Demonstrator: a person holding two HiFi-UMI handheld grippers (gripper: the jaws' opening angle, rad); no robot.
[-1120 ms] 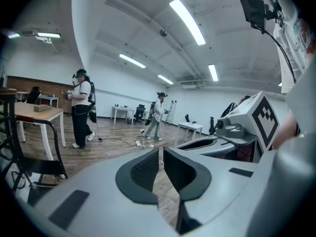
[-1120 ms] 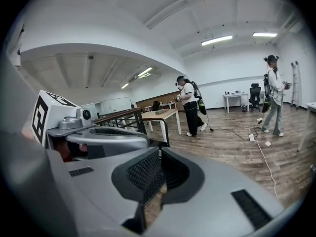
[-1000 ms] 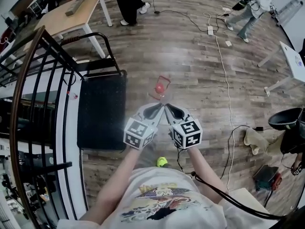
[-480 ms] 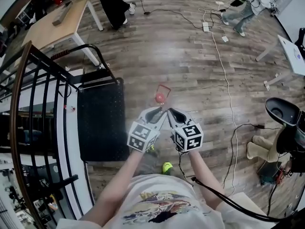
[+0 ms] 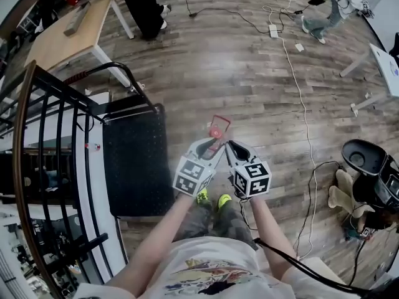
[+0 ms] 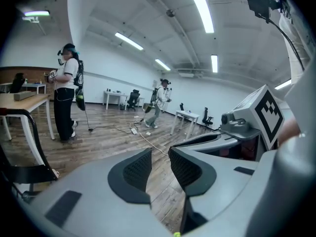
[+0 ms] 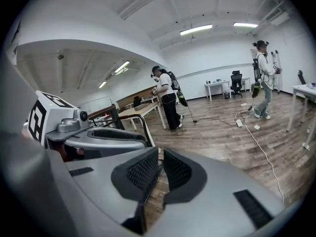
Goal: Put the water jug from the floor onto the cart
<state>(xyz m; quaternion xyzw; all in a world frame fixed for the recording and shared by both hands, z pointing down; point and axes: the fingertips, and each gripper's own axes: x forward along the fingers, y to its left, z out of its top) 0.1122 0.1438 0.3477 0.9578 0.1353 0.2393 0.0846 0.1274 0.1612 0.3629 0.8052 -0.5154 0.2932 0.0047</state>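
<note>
The water jug (image 5: 216, 130) stands on the wooden floor; it is clear, with a red cap and a red handle frame. The black flat cart (image 5: 136, 167) lies just left of it, its push handle (image 5: 118, 69) at the far end. Both grippers hang side by side just short of the jug. My left gripper (image 5: 212, 148) has its jaws opening, and the left gripper view (image 6: 160, 163) shows only floor in the gap. My right gripper (image 5: 230, 146) is shut with nothing held, as the right gripper view (image 7: 160, 171) confirms.
A black stair railing (image 5: 37, 136) runs along the left beside the cart. A wooden table (image 5: 65, 33) stands behind it. Cables (image 5: 299, 98) cross the floor on the right, near a black chair (image 5: 368, 161). Two people (image 5: 144, 5) stand farther off.
Both grippers have moved forward and down towards the jug. The left jaws, shut before, now stand apart. The right jaws stay shut.
</note>
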